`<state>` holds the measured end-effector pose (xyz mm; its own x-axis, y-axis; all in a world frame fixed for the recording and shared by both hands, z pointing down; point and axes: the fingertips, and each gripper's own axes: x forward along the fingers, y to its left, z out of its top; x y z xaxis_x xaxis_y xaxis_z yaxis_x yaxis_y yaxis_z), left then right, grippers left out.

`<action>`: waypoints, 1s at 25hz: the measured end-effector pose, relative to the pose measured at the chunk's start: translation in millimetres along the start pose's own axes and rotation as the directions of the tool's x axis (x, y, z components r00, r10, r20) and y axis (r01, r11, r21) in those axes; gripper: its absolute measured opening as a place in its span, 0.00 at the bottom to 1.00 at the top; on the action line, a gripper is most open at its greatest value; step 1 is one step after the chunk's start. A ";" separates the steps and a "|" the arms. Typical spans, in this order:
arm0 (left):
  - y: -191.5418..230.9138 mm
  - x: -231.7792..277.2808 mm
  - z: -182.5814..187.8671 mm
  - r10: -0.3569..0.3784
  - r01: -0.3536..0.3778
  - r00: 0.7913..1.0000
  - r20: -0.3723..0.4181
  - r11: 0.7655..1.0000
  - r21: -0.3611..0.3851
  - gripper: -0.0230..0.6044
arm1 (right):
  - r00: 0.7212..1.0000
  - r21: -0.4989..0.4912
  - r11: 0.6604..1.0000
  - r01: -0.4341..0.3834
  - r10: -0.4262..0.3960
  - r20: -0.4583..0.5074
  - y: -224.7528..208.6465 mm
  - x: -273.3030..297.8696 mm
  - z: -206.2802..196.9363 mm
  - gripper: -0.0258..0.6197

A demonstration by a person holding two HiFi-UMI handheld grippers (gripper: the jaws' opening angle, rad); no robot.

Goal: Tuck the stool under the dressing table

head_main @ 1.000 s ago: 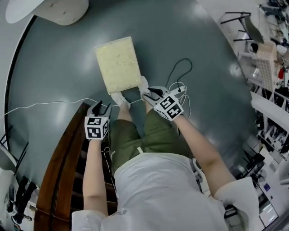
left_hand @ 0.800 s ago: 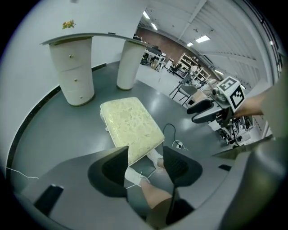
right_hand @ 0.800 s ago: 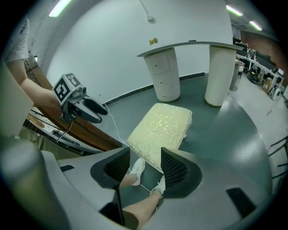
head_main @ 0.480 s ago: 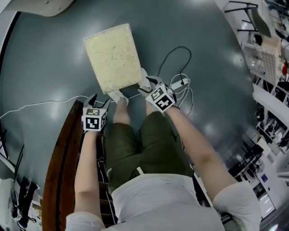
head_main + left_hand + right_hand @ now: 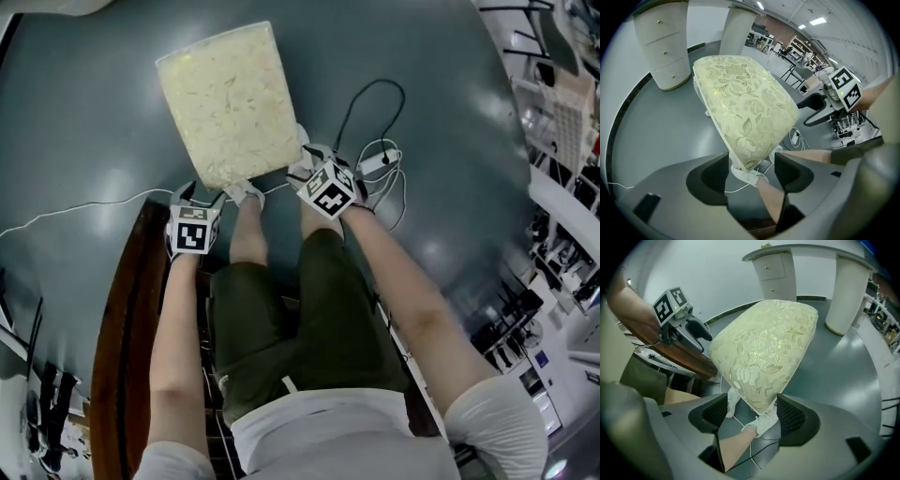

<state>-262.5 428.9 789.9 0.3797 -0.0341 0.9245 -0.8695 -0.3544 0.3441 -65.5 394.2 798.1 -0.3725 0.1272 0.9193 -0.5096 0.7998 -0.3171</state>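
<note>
The stool [image 5: 230, 98] has a cream floral cushion and stands on the grey floor in front of the person's feet. My left gripper [image 5: 195, 195] is at its near left corner and my right gripper [image 5: 307, 171] at its near right corner. In the left gripper view, the cushion's corner [image 5: 745, 103] sits between the jaws of the left gripper [image 5: 750, 171], clear of the pads. In the right gripper view, the cushion [image 5: 764, 352] likewise fills the gap of the right gripper [image 5: 752, 416]. Both sets of jaws have just been opening. The white dressing table [image 5: 787, 268] stands beyond the stool.
A dark brown wooden piece of furniture [image 5: 127, 337] runs along the person's left. A power strip with looping cables [image 5: 380, 164] lies right of the feet, and a thin white cord [image 5: 84, 211] crosses the floor at left. Racks and benches [image 5: 562, 141] line the right side.
Both grippers have come down from above the knees to the stool's near corners, and their jaws stand wider. The stool fills more of the head view.
</note>
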 end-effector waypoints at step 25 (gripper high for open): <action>28.3 22.6 60.5 0.083 -0.084 0.996 0.012 0.987 0.140 0.50 | 0.997 0.073 0.997 0.022 -0.028 0.073 -54.6 22.9 31.5 0.57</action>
<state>-259.4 361.6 810.6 0.3097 -0.0744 0.9479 -0.8457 -0.4772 0.2388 -70.7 335.0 829.1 -0.4139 0.0616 0.9082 -0.5730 0.7576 -0.3125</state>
